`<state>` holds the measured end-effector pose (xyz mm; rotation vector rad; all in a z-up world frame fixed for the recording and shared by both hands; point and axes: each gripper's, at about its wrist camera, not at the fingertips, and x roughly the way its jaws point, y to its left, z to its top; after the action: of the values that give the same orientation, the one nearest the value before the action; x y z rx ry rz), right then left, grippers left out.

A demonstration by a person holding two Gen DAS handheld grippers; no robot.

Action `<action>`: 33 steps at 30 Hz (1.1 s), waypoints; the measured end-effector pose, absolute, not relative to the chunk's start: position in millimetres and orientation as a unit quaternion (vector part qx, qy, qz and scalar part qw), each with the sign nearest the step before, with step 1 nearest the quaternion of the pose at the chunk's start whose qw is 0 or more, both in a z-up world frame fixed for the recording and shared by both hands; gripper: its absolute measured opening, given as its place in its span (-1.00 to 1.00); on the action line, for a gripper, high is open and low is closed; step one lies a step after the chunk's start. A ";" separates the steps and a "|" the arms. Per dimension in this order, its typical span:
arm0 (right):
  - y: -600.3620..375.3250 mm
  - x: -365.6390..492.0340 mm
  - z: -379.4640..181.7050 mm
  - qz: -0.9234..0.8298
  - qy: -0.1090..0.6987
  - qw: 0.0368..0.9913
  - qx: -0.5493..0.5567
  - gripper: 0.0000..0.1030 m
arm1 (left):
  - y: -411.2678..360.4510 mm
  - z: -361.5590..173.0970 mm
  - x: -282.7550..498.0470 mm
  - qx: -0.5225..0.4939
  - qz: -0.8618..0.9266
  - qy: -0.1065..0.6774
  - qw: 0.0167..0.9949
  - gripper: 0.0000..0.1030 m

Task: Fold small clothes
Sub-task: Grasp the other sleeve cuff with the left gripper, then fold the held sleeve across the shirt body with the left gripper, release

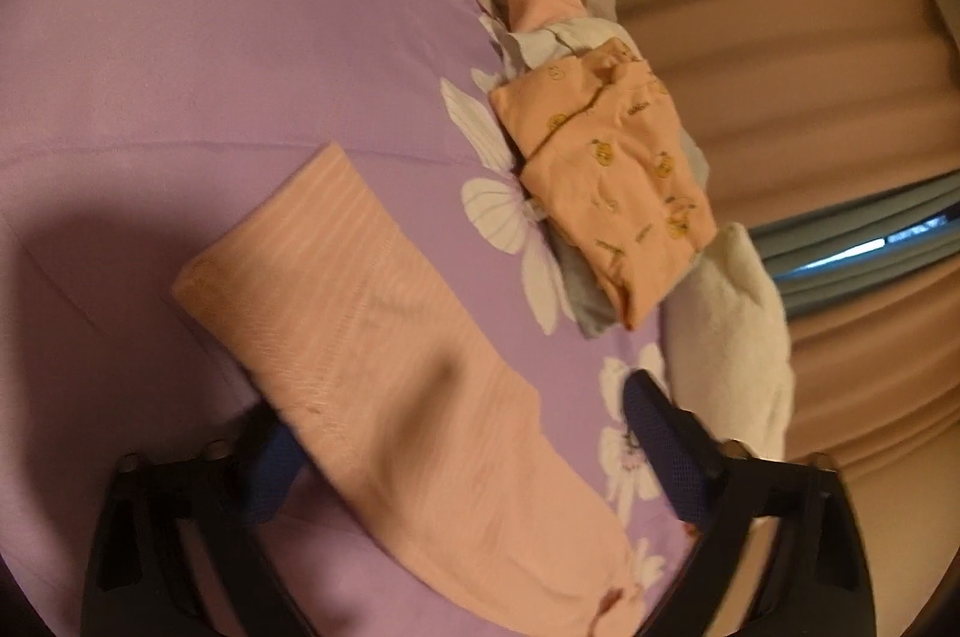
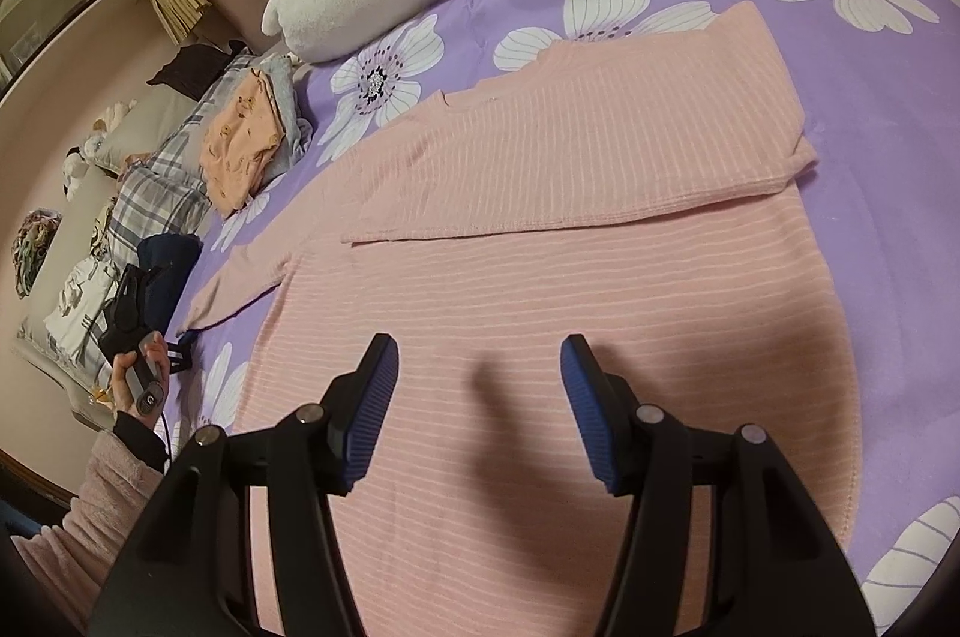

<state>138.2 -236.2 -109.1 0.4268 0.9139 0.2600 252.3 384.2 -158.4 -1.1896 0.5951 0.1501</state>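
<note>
A pink striped long-sleeved top point(image 2: 540, 289) lies flat on the purple flowered sheet point(image 2: 870, 109). One sleeve point(image 2: 600, 169) is folded across its chest. The other sleeve point(image 1: 372, 325) stretches out to the side and runs between the fingers of my left gripper point(image 1: 462, 415). That gripper stands wide open: the cloth's edge overlaps its left pad, and the right pad point(image 1: 654, 433) is apart from the cloth. My right gripper point(image 2: 478, 346) hovers open over the lower body of the top with only cloth beneath it.
A folded orange printed garment point(image 1: 618, 181) tops a small pile of grey clothes at the sheet's edge. A white plush toy point(image 1: 732, 337) lies beside it. Plaid pillows point(image 2: 162, 193) and a dark navy bundle point(image 2: 168, 271) sit past the sleeve. A hand point(image 2: 141, 361) holds the left tool.
</note>
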 end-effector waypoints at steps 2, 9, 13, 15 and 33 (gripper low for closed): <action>-235.6 137.8 -109.3 0.123 0.436 0.868 0.203 0.11 | 384.7 -161.8 252.6 -0.541 0.081 0.289 0.785 0.26; -238.0 132.6 -106.6 0.119 0.432 0.870 0.205 0.11 | 390.6 -168.4 250.6 -0.528 0.110 0.316 0.781 -0.71; -244.8 127.5 -104.3 0.114 0.428 0.872 0.209 0.11 | 385.8 -158.7 253.0 -0.504 0.119 0.327 0.790 -0.94; -249.5 124.1 -102.7 0.110 0.425 0.874 0.210 0.11 | 379.6 -149.5 256.3 -0.486 0.126 0.337 0.797 -0.96; -294.2 86.9 -90.6 0.092 0.388 0.886 0.238 0.11 | 138.9 -2.6 311.9 -0.216 -0.042 0.354 0.909 -0.99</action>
<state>86.9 -294.2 -90.6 0.4952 0.8060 0.1915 311.9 138.9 -2.6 -0.4462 0.7305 -0.0875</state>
